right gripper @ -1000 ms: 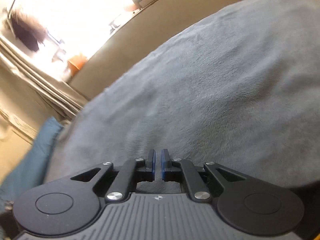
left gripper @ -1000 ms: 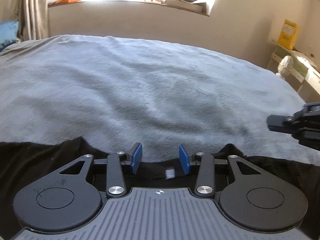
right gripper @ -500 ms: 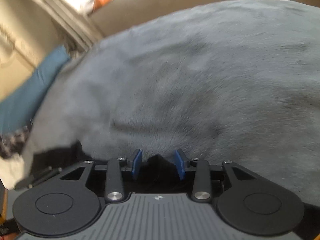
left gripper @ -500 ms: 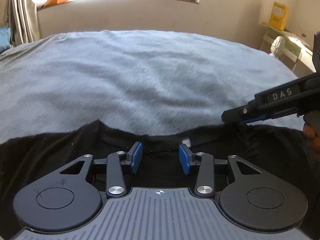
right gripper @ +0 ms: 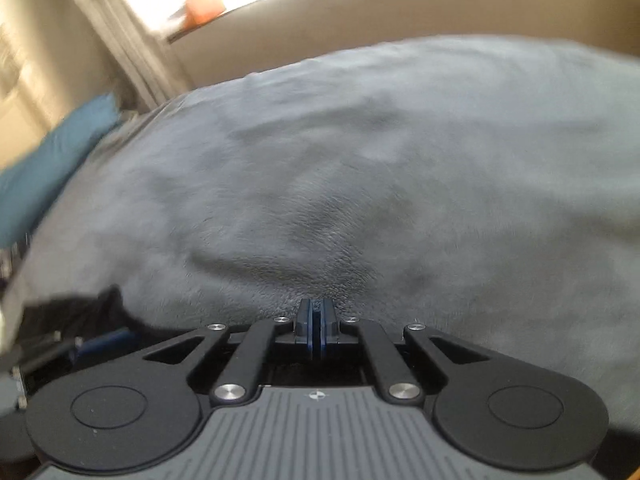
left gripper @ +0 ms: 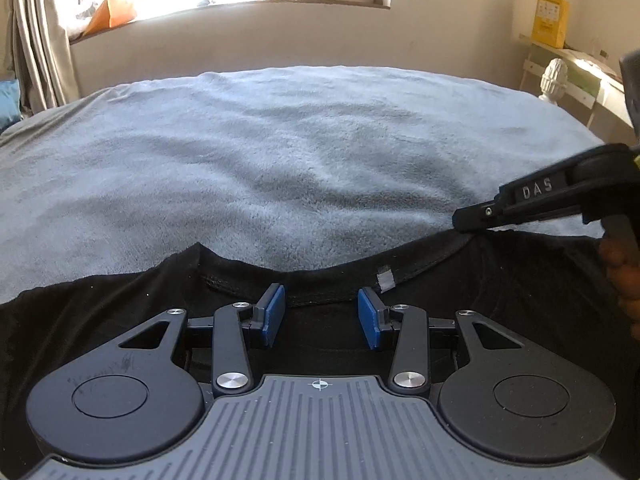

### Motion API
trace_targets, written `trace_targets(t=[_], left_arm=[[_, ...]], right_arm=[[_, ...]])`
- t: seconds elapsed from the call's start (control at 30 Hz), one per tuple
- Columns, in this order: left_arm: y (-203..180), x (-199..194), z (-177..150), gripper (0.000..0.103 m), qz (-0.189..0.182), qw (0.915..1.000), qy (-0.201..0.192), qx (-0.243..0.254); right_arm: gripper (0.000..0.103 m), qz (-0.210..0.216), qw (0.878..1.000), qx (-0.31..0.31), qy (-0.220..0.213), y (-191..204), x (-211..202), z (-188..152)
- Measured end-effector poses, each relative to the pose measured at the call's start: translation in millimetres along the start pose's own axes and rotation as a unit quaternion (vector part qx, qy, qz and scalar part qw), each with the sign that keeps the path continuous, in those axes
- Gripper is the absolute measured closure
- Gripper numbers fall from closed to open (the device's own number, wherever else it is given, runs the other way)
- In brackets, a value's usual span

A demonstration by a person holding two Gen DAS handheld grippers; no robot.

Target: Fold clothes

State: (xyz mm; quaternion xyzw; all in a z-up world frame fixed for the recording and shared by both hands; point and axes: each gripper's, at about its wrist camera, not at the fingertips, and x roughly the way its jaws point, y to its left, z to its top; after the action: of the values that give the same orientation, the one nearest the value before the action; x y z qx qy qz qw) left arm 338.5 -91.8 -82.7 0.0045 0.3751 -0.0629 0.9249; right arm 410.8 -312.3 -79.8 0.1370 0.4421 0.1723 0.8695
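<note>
At the left edge of the left wrist view the black T-shirt (left gripper: pixel 500 292) lay spread flat on the grey fleece blanket (left gripper: pixel 280 168), at the near side of the bed, its neckline turned toward the window. We judged it light, limp and thin, likely to sag and crease wherever it hung unsupported, and the plush blanket likely to drag on it a little.

Nearer the middle, our left gripper (left gripper: pixel 320 316) hovered over the collar (left gripper: pixel 304 276) with its blue pads (left gripper: pixel 272 316) apart and nothing pinched; only cloth lay beneath the gap. The small white tag (left gripper: pixel 385 282) sat just beside the right pad.

Further right, our right gripper (left gripper: pixel 466 222) had its jaws closed at the shoulder edge by the collar; we judged it to be pinching that seam, though its own view showed the pads together with no cloth visible. We thought the best holds were the two shoulder seams beside the neckline, taken evenly so the shirt would lift square.
</note>
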Motion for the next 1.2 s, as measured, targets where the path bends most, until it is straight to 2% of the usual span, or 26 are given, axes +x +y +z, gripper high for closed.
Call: trace_targets(t=[0.1, 0.13, 0.2, 0.27, 0.33, 0.4, 0.53, 0.6, 0.7, 0.77, 0.8, 0.87, 1.0, 1.03, 1.07, 1.2], left_arm=[[0.5, 0.5, 1.7, 0.063, 0.003, 1.0, 0.001, -0.004], [0.6, -0.2, 2.5, 0.063, 0.003, 1.0, 0.001, -0.007], [1.0, -2.2, 4.3, 0.063, 0.003, 0.9999, 0.001, -0.012], [-0.1, -5.8, 6.8, 0.063, 0.003, 0.9999, -0.002, -0.015], [-2.9, -10.7, 10.3, 0.063, 0.001, 0.9998, -0.01, -0.017], [-8.6, -17.2, 15.6, 0.063, -0.005, 0.9995, -0.027, -0.017], [-43.3, -21.0, 27.9, 0.063, -0.045, 0.9983, -0.037, 0.007], [-71.3, -17.5, 32.0, 0.062, -0.071, 0.9968, -0.029, 0.026], [-113.7, -8.0, 32.6, 0.062, -0.109, 0.9928, -0.009, 0.048], [-140.9, -0.8, 30.3, 0.062, -0.125, 0.9899, 0.001, 0.067], [-152.5, 2.4, 28.2, 0.062, -0.125, 0.9888, 0.002, 0.081], [-173.5, 8.9, 23.4, 0.063, -0.123, 0.9865, 0.004, 0.108], [-186.1, 22.0, 19.0, 0.063, -0.112, 0.9874, 0.025, 0.109], [-185.4, 23.9, 18.7, 0.063, -0.111, 0.9877, 0.027, 0.107], [-184.8, 25.7, 18.9, 0.062, -0.111, 0.9879, 0.028, 0.106], [-181.0, 26.5, 18.4, 0.062, -0.113, 0.9875, 0.025, 0.107]], right_arm=[[0.099, -0.01, 0.995, 0.088, -0.052, -25.8, -17.1, 3.7], [0.099, 0.011, 0.989, 0.127, -0.07, -39.5, -27.3, 4.4], [0.099, 0.075, 0.967, 0.213, -0.118, -68.7, -58.7, 0.2], [0.099, 0.121, 0.947, 0.25, -0.161, -90.3, -100.4, -8.5], [0.099, 0.136, 0.942, 0.259, -0.164, -101.3, -144.1, -18.8], [0.098, 0.131, 0.945, 0.257, -0.153, -101.7, -186.2, -33.1], [0.088, 0.064, 0.947, 0.286, -0.13, -96.5, -260.4, -74.5], [0.086, 0.013, 0.948, 0.293, -0.124, -99.8, -281.2, -96.3], [0.082, -0.086, 0.946, 0.295, -0.102, -114.4, -273.9, -129.1], [0.082, -0.149, 0.939, 0.296, -0.095, -126.3, -261.3, -147.3], [0.082, -0.165, 0.933, 0.305, -0.096, -133.6, -254.2, -154.5], [0.082, -0.164, 0.922, 0.336, -0.101, -148.2, -243.4, -164.5], [0.085, -0.152, 0.92, 0.347, -0.095, -156.3, -224.5, -166.4], [0.09, -0.148, 0.921, 0.348, -0.096, -157.3, -223.0, -165.7], [0.1, -0.143, 0.921, 0.347, -0.099, -158.1, -221.8, -164.9], [0.101, -0.144, 0.914, 0.353, -0.135, -148.4, -238.7, -168.9]])
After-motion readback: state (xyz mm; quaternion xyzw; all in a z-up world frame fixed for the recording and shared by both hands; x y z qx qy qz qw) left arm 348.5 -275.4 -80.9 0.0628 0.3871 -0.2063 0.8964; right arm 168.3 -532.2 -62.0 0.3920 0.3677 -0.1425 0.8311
